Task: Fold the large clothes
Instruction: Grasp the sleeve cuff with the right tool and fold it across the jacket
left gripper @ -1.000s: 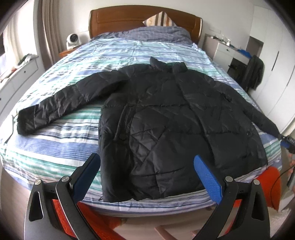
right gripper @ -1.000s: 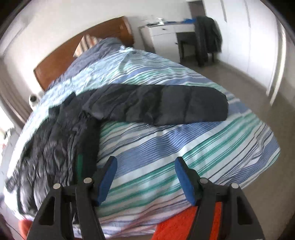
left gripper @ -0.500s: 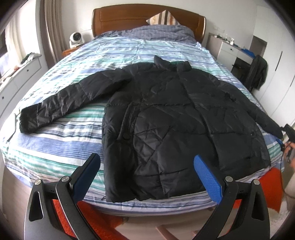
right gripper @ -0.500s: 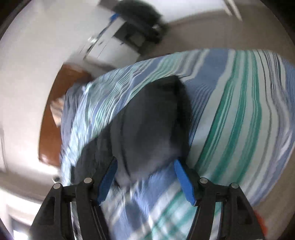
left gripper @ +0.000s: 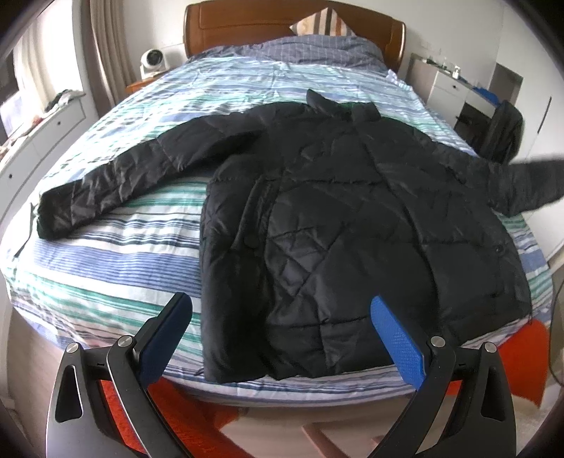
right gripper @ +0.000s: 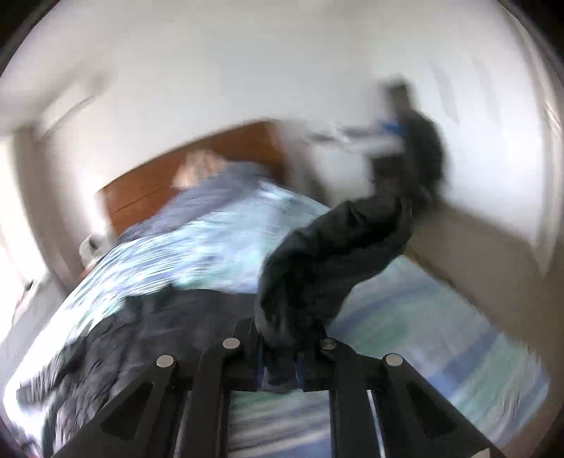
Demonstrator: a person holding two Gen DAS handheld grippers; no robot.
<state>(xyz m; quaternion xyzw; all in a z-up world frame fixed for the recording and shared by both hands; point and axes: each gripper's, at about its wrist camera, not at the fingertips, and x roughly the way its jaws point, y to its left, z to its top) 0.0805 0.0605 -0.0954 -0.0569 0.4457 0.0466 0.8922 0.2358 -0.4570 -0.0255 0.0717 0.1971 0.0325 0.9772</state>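
Note:
A black quilted jacket (left gripper: 352, 225) lies front-up on the striped bed (left gripper: 105, 267), collar toward the headboard. Its left sleeve (left gripper: 116, 186) stretches out flat to the left. My left gripper (left gripper: 282, 334) is open and empty, above the foot of the bed near the jacket's hem. My right gripper (right gripper: 280, 366) is shut on the cuff of the right sleeve (right gripper: 328, 260) and holds it lifted off the bed. The raised sleeve also shows blurred at the right edge of the left wrist view (left gripper: 528, 186). The right wrist view is motion-blurred.
A wooden headboard (left gripper: 246, 24) with pillows stands at the far end. A white fan (left gripper: 151, 61) sits on the left nightstand. A white desk and a chair draped with a dark garment (left gripper: 500, 130) stand at the right. An orange rug (left gripper: 528, 356) lies by the bed's foot.
My right gripper has closed on the right sleeve's cuff and lifted it off the bed, swinging fast. My left gripper has stayed open and drifted slightly.

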